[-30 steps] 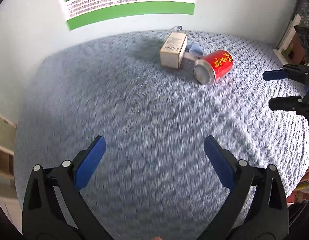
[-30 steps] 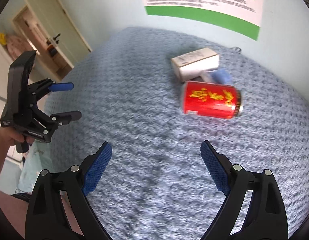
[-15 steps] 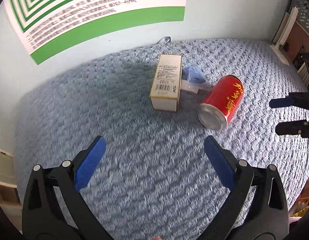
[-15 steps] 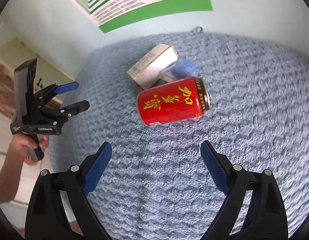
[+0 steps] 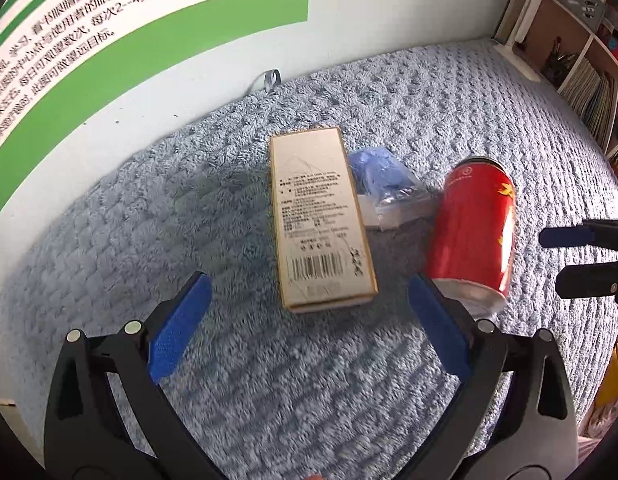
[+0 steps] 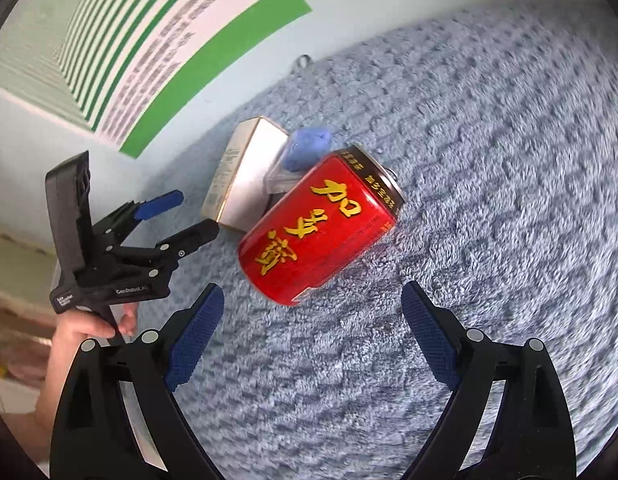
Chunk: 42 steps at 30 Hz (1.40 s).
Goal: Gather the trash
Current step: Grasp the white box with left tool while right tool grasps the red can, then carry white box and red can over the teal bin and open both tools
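A cream cardboard box (image 5: 319, 216) lies on the blue-grey fleece surface (image 5: 189, 220), with a blue-and-clear plastic wrapper (image 5: 385, 186) wedged between it and a red drink can (image 5: 475, 236) lying on its side. My left gripper (image 5: 309, 312) is open and empty, just short of the box's near end. My right gripper (image 6: 311, 326) is open and empty, just short of the can (image 6: 319, 226). The box (image 6: 245, 178) and wrapper (image 6: 305, 148) lie behind the can there. The left gripper (image 6: 177, 216) shows at the box's left in the right wrist view.
A wall with a green-and-white poster (image 5: 109, 36) stands right behind the trash. A bookshelf (image 5: 581, 52) is at the far right. The right gripper's fingers (image 5: 569, 236) reach in from the right edge. A hand (image 6: 89, 324) holds the left gripper.
Both grippers have moved closer to the trash: the box and the can now fill more of each view. Both stay open.
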Each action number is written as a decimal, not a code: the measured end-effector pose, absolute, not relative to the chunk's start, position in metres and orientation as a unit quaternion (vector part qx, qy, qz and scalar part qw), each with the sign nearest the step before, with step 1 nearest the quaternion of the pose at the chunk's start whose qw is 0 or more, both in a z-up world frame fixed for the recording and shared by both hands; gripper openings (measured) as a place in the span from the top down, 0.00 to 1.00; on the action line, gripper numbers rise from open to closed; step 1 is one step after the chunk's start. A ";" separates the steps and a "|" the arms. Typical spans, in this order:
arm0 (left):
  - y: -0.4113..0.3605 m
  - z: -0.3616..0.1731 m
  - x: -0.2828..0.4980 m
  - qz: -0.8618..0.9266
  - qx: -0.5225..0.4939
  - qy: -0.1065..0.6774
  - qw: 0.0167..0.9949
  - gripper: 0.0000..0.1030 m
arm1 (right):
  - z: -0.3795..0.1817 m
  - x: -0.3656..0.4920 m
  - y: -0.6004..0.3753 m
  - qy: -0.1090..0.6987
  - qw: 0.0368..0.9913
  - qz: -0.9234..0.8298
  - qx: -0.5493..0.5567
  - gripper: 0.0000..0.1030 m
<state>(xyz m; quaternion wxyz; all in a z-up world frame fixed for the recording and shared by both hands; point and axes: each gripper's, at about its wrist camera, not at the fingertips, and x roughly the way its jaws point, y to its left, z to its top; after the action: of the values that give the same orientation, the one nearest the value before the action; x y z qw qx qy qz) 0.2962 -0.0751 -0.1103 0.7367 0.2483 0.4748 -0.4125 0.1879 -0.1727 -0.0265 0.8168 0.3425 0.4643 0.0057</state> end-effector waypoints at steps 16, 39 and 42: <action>-0.109 -0.137 0.318 -0.444 0.241 0.489 0.711 0.07 | -0.058 0.236 -0.182 0.435 0.784 -0.028 0.443 0.13; -0.093 -0.139 0.319 -0.440 0.237 0.502 0.706 0.54 | -0.057 0.248 -0.187 0.419 0.785 0.007 0.457 0.27; -0.084 -0.133 0.318 -0.436 0.236 0.498 0.711 0.54 | -0.054 0.239 -0.185 0.418 0.787 0.008 0.453 0.28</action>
<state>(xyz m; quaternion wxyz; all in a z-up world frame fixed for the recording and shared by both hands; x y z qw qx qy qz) 0.3179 -0.0844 -0.1330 0.7115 0.2361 0.4980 -0.4359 0.2386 -0.1851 -0.0540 0.7874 0.4528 0.4181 0.0083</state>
